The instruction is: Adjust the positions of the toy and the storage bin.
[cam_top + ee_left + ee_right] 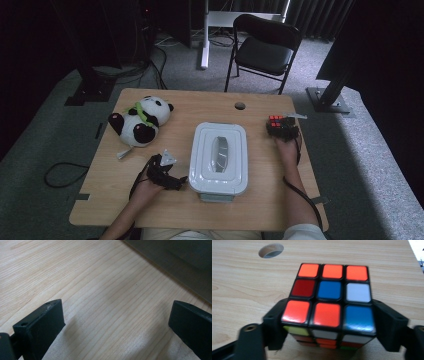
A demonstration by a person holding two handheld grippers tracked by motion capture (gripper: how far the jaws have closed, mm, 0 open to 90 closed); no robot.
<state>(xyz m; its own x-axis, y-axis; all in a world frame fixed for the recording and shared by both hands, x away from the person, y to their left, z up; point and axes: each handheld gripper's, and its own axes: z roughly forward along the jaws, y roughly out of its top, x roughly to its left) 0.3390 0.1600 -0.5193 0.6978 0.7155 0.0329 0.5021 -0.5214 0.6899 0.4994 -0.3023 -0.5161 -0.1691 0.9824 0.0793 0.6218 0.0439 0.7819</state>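
In the high view, the right gripper [281, 125] sits at the puzzle cube [275, 120] near the table's [260, 210] far right side, well apart from the left gripper [167, 172], which rests just beside the white lidded box [220, 156]; a plush panda [140, 120] lies beyond the left gripper. The left gripper view shows its jaws spread wide over bare wood — nothing between them. In the right gripper view, the cube [330, 305] stands between the jaws, which flank its two sides and touch them — pinching it.

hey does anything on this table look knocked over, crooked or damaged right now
Nothing is broken or spilled. The panda plush lies tipped over near the table's far left corner, and the puzzle cube between the right gripper's jaws is scrambled. The white lidded box sits square.
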